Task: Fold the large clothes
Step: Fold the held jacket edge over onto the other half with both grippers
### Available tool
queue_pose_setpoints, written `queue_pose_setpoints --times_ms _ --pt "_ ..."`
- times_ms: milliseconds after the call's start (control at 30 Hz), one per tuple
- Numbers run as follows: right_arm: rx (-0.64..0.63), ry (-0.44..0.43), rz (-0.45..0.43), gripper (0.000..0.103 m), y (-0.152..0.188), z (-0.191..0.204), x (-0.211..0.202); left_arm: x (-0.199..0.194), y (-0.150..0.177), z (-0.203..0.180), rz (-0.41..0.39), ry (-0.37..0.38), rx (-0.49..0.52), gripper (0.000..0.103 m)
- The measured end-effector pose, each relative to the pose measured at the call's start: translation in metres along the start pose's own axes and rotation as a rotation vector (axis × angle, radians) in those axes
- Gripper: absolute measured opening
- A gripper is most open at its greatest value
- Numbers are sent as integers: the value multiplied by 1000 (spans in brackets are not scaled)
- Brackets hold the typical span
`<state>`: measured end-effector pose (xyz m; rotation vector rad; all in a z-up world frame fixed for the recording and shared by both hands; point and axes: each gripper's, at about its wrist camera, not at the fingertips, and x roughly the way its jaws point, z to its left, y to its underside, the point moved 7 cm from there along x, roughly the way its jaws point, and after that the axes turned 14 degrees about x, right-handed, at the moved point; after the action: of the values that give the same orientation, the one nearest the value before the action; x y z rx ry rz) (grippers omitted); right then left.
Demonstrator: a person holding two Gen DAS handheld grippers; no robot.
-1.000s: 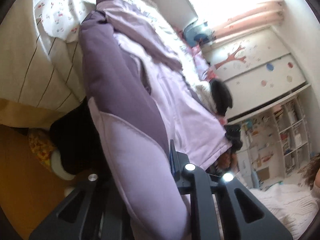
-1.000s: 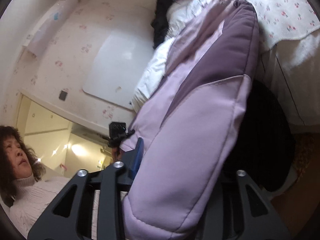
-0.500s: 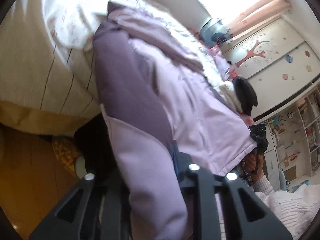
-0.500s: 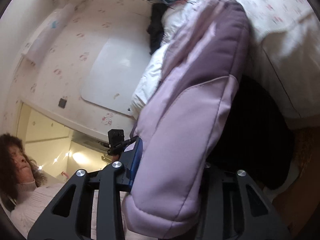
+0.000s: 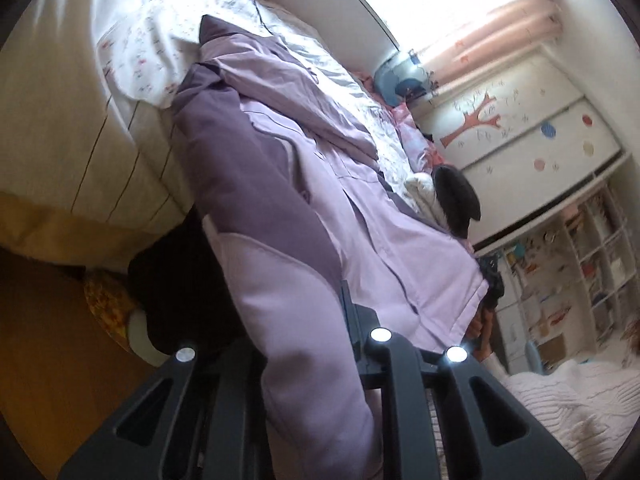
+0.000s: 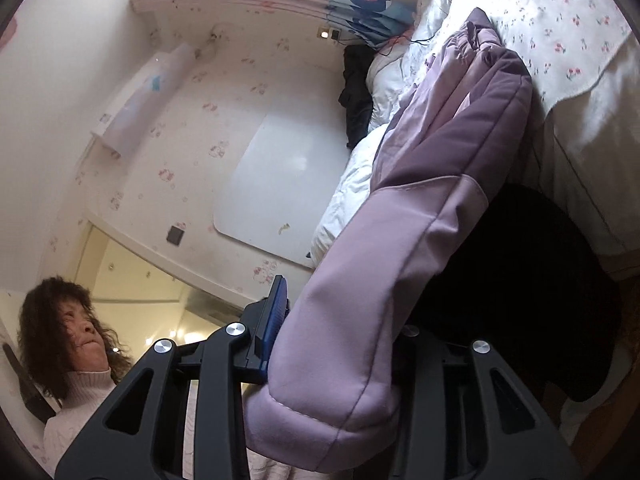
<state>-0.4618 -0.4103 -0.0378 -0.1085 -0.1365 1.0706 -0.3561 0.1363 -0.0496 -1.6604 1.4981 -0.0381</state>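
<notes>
A padded jacket (image 5: 360,208), lilac with dark purple panels, lies spread on the bed (image 5: 60,100), and a sleeve hangs over the bed's edge. My left gripper (image 5: 304,344) is shut on the lilac lower part of a sleeve, which runs down between its fingers. In the right wrist view the jacket (image 6: 460,140) drapes off the bed (image 6: 580,20), and my right gripper (image 6: 340,344) is shut on a thick lilac cuff, its blue pad pressed into the fabric. Whether both hold the same sleeve I cannot tell.
A black bulky thing (image 5: 180,280) (image 6: 520,280) sits under the bed's edge beside a yellow patterned item (image 5: 108,304) on the wooden floor (image 5: 40,360). A dark garment (image 6: 356,92) and white bedding lie further along the bed. A person in a white knit top (image 6: 80,400) stands close.
My right gripper's jaws have squeezed tighter on the cuff and it has swung, bringing the window into view. My left gripper has risen slightly with the sleeve still in it.
</notes>
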Motion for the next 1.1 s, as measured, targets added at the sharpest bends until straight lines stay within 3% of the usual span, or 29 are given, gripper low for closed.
queue_pose_setpoints --times_ms 133,433,767,1100 --pt "-26 -44 -22 35 -11 15 -1 -9 -14 -10 -43 12 8 17" --pt "-113 -106 -59 35 -47 67 8 -32 -87 -23 -198 50 27 17" --pt "-143 -161 -93 35 -89 92 23 -34 -137 -21 -286 68 9 17" --pt "-171 -175 -127 35 -161 124 59 -20 -208 0 -349 51 -31 17"
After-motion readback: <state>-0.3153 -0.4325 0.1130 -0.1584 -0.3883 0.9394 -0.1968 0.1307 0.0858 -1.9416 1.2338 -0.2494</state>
